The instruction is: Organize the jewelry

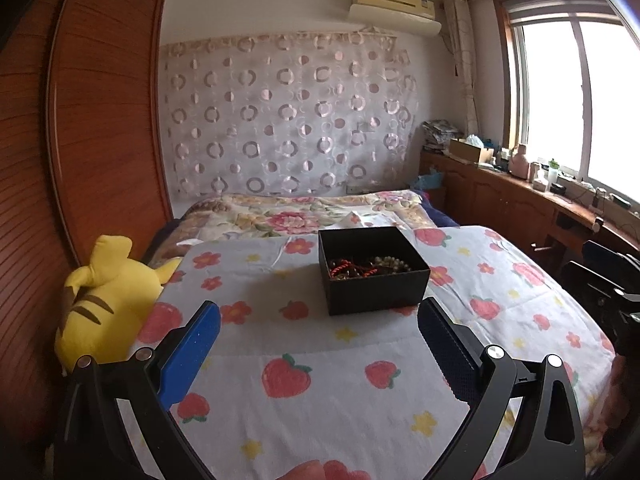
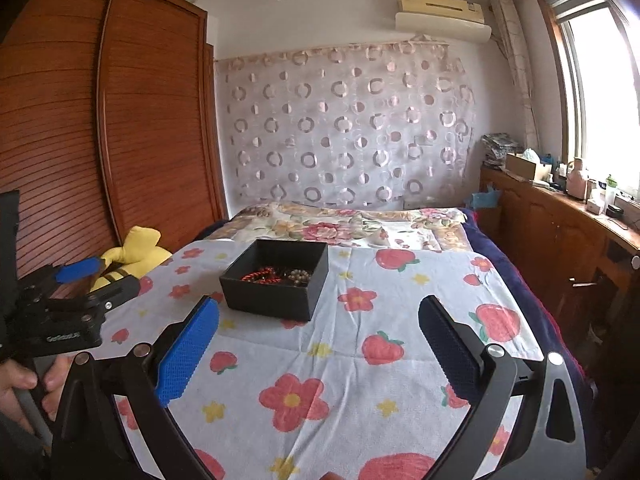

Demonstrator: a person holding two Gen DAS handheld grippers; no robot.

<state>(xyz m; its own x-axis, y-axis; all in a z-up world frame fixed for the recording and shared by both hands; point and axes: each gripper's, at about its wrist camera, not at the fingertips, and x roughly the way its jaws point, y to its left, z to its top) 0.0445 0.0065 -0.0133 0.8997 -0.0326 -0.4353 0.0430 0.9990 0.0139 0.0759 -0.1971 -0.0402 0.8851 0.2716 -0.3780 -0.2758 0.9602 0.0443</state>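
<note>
Black box: an open, lidless black box (image 1: 374, 270) sat on the bed, toward the middle of the spread, resting flat.
Contents: a red corded bracelet (image 2: 262, 274) lay at the left of the box floor, a strand of pale beads (image 2: 299, 276) just beside it on the right; darker pieces between them were too small to make out.
Bed cover: white quilt (image 1: 320, 360) printed with strawberries and red and yellow flowers; a rose-patterned blanket (image 1: 296, 216) lay beyond it toward the wall.
Left gripper: left gripper (image 1: 319, 318) hovered above the quilt on the near side of the box, apart from it; the fingers (image 1: 192, 344), one bright blue and one dark, were spread wide with nothing between them.
Right gripper: right gripper (image 2: 319, 316) hovered likewise, with the box ahead and a little to its left, not touching; its fingers (image 2: 188, 348) stood wide apart and held nothing.
Cross view: in the right wrist view the left gripper showed at the left edge, a hand (image 2: 24, 384) around its handle.
Plush: yellow soft toy (image 1: 104, 300) with brown stripes lay at the left edge of the bed, against the wardrobe side.
Room: slatted wooden wardrobe (image 1: 100, 120) on the left; a circle-patterned curtain (image 1: 288, 116) on the far wall; an air conditioner (image 1: 394, 8) above it; a bright window (image 1: 576, 100) on the right over a cluttered wooden worktop (image 1: 532, 194).
</note>
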